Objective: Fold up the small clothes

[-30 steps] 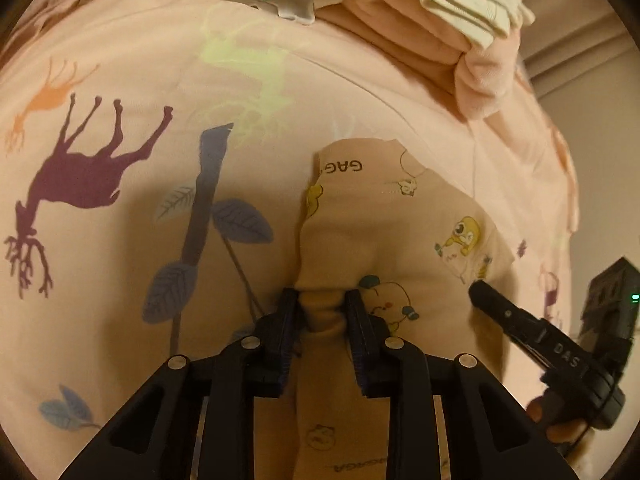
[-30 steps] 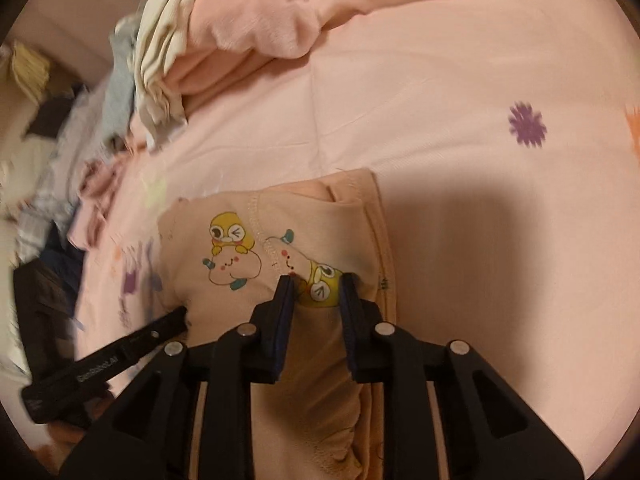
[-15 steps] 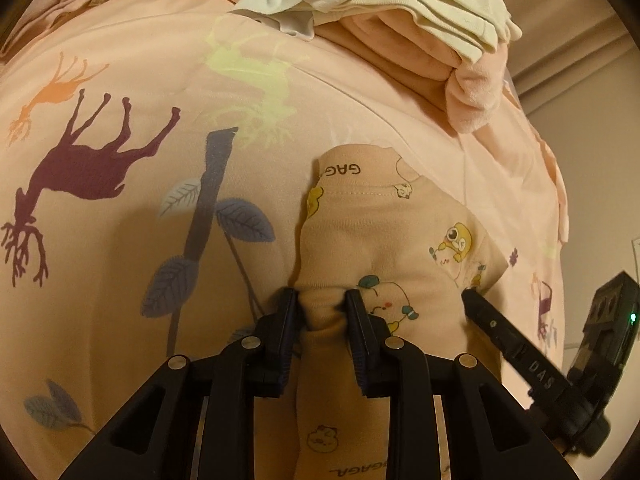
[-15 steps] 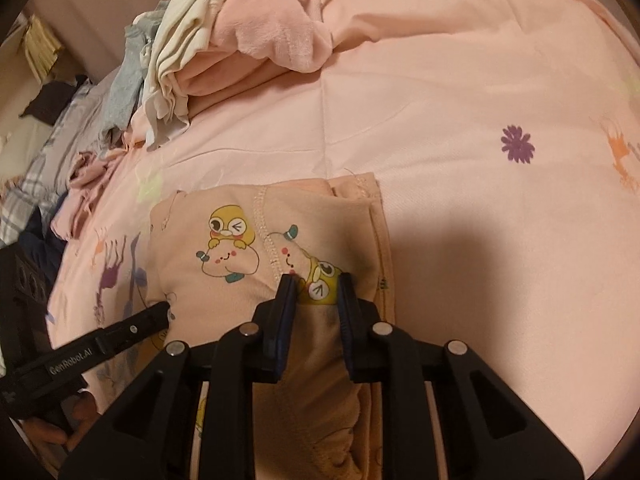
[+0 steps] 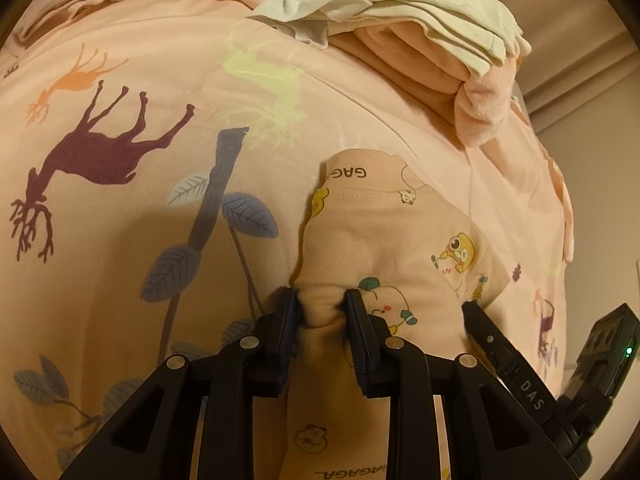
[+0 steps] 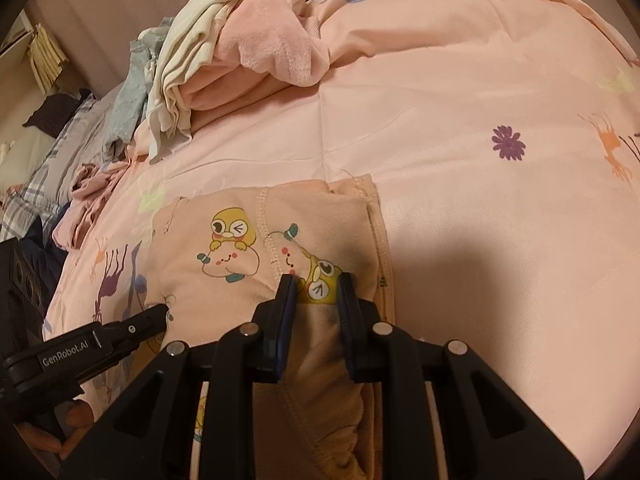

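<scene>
A small peach garment [image 5: 384, 240] printed with cartoon animals lies folded on the pink bedspread [image 5: 120, 208]. My left gripper [image 5: 322, 300] is shut on a pinched fold at the garment's near left edge. In the right wrist view the same garment [image 6: 240, 248] shows its yellow cartoon print, and my right gripper [image 6: 316, 282] is shut on a bunched fold at its near right side. Each gripper appears in the other's view: the right gripper's finger [image 5: 488, 332] at the lower right, the left gripper's finger [image 6: 132, 326] at the lower left. The garment's near part hangs under both grippers.
A pile of loose clothes [image 6: 224, 52], cream, pink and pale blue, lies at the far side of the bed. More clothing [image 6: 48, 148] lies beyond the bed's left edge. A beige wall [image 5: 600, 184] is on the right. A hand [image 6: 60, 428] holds the left gripper.
Both grippers keep their grip on the garment. The right wrist view has swung, so the clothes pile and garment sit more to the right and lower in its frame.
</scene>
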`<state>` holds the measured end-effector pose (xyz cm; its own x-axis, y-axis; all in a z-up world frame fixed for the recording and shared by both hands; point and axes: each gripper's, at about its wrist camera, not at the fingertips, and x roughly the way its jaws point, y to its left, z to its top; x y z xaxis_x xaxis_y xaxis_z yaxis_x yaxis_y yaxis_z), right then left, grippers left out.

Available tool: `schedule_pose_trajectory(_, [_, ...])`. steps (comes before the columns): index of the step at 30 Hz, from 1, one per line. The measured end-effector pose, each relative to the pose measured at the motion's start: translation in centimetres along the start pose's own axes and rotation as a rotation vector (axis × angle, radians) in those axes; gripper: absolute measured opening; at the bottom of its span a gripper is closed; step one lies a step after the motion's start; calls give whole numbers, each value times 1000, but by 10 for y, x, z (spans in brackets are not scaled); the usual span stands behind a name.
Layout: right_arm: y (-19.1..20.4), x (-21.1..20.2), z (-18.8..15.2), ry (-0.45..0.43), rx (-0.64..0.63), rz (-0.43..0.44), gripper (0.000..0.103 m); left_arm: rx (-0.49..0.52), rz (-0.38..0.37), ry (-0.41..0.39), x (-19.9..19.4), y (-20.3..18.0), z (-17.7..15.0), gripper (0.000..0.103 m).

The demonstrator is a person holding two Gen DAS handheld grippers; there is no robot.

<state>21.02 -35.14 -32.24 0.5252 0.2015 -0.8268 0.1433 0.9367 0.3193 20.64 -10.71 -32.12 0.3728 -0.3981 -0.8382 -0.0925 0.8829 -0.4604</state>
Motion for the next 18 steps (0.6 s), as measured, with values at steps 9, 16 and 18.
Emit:
schedule_pose_trajectory(9, [3,3,7,33,-72,-8,21,95,71,32,-4,-13,7,28])
schedule_pose_trajectory(16, [-1,-42,28,159,-53,54,54,44,-28,5,-65,3,21,33])
schedule_pose_trajectory(18, [-10,-72,28,118,-58,79,88,87,-54,-38,-88,7,19,60])
